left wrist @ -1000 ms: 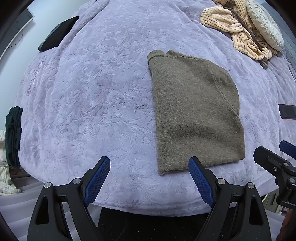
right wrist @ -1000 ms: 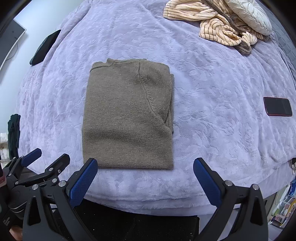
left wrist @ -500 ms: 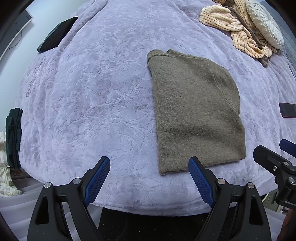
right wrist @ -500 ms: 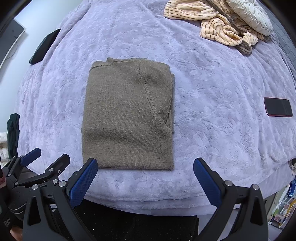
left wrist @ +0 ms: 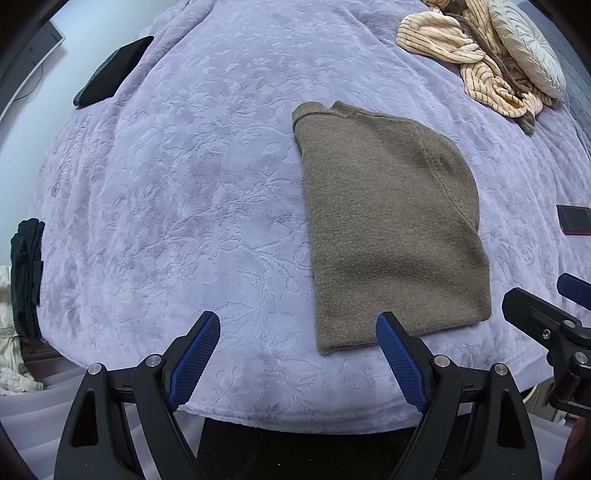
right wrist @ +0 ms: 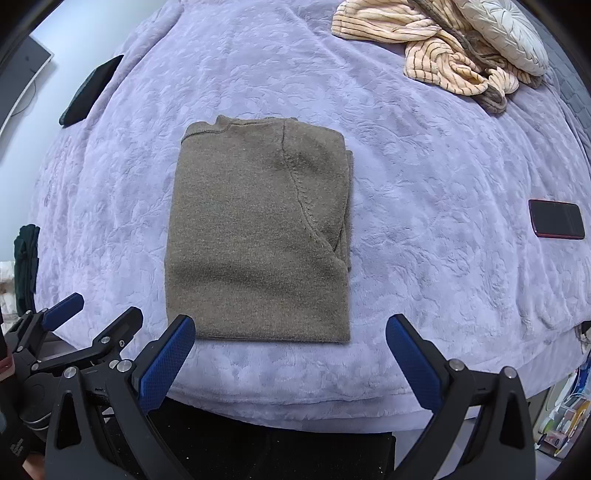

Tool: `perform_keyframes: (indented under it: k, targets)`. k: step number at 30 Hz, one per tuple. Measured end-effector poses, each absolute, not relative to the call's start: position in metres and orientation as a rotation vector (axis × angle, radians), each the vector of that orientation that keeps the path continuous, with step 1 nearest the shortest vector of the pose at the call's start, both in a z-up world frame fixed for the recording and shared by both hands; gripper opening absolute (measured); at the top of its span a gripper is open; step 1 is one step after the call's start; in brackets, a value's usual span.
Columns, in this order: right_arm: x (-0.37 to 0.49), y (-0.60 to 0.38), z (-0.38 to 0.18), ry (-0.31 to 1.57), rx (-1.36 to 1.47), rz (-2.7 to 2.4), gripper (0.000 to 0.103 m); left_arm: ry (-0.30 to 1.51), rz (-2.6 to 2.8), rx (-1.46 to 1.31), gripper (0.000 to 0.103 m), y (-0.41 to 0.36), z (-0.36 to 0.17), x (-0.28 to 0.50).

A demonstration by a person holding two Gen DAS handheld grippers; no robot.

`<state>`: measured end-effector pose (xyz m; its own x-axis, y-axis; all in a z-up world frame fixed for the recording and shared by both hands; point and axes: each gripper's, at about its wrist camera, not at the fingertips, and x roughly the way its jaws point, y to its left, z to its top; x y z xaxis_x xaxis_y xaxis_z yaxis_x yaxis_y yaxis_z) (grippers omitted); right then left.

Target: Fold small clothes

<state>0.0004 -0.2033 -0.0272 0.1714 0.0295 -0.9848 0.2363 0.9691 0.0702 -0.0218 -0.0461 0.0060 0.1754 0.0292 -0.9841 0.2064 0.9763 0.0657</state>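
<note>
sweater (right wrist: 258, 236) folded flat | right tongs (right wrist: 290, 350) spread, apparently empty

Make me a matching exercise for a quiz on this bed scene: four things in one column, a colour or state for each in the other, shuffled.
Things:
1. sweater
2. phone
3. cushion
4. striped garment

Descriptions:
A. crumpled, cream with dark stripes
B. folded flat, olive-brown
C. pale, round, ribbed
D. dark screen, red edge

Pairs: 1-B, 2-D, 3-C, 4-A
</note>
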Motion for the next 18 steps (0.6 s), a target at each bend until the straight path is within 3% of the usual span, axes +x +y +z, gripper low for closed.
perform_keyframes:
  k: [18]
  targets:
    - [0.0054,-0.2039,-0.0280,1.399,0.216,-0.139,0.103,1.401,-0.128,0.197,0.087,-0.0452,0.0031,-0.0209]
